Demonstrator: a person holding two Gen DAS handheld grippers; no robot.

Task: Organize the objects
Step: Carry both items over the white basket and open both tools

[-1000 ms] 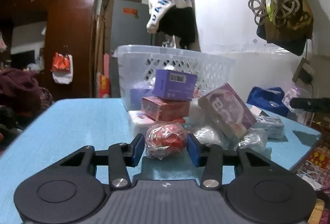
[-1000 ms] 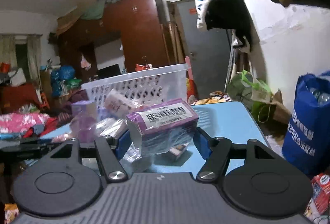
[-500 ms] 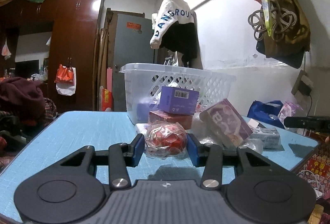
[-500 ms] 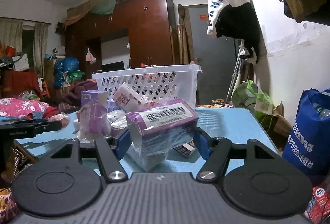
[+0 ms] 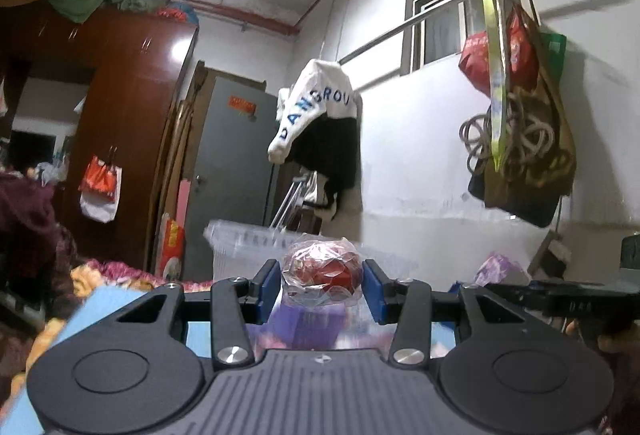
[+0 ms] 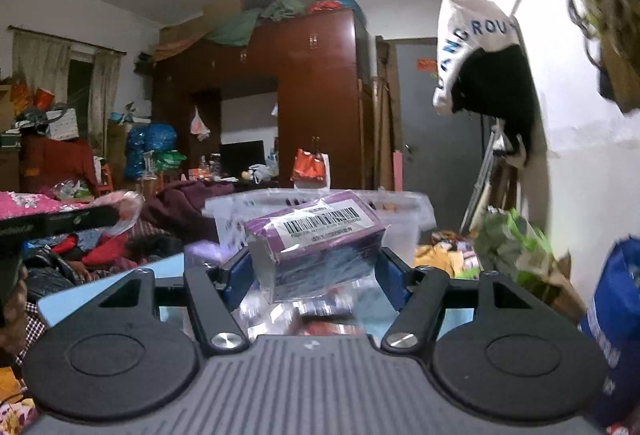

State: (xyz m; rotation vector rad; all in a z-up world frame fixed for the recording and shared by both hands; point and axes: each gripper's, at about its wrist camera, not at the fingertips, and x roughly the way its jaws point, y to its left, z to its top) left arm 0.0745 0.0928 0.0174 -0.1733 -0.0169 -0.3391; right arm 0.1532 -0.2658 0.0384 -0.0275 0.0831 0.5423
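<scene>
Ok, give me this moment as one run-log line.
left gripper: shut on red wrapped item | right gripper: shut on purple box | white basket: ahead

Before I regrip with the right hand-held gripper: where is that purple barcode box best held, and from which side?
Across its two long side faces, at mid-length, coming in level from the short end, as the right hand-held gripper grips the purple barcode box now. Those sides are flat and parallel, so the pads seat squarely. Its plastic wrap looks slippery, so I would avoid corners.
</scene>
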